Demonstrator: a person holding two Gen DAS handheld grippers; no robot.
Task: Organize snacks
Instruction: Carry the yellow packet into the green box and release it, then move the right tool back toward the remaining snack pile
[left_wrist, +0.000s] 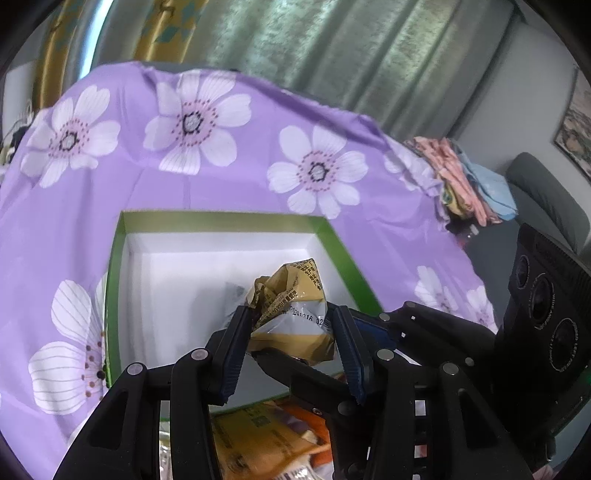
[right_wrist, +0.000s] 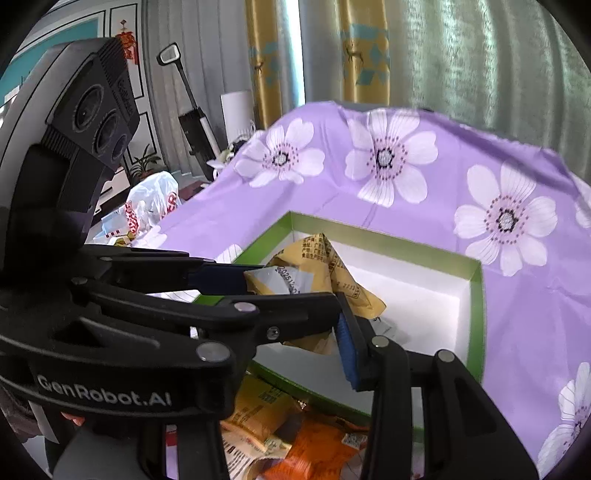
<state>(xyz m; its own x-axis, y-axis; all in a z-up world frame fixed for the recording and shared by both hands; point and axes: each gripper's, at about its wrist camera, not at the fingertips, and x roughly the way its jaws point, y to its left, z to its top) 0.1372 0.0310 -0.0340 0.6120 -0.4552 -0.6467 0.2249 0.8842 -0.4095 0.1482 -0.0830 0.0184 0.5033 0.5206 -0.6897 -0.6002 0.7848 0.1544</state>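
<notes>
Both your grippers clamp one crumpled yellow snack packet (left_wrist: 291, 317) above the white-lined green box (left_wrist: 221, 218) on the purple flowered cloth (left_wrist: 221, 177); the left gripper (left_wrist: 291, 332) pinches its middle, the right gripper (right_wrist: 317, 306) its near end; it looks light, soft, crinkly and likely slippery, so you'd best hold the bunched folds, gently; more snack packets (right_wrist: 295, 435) lie just before the box.
</notes>
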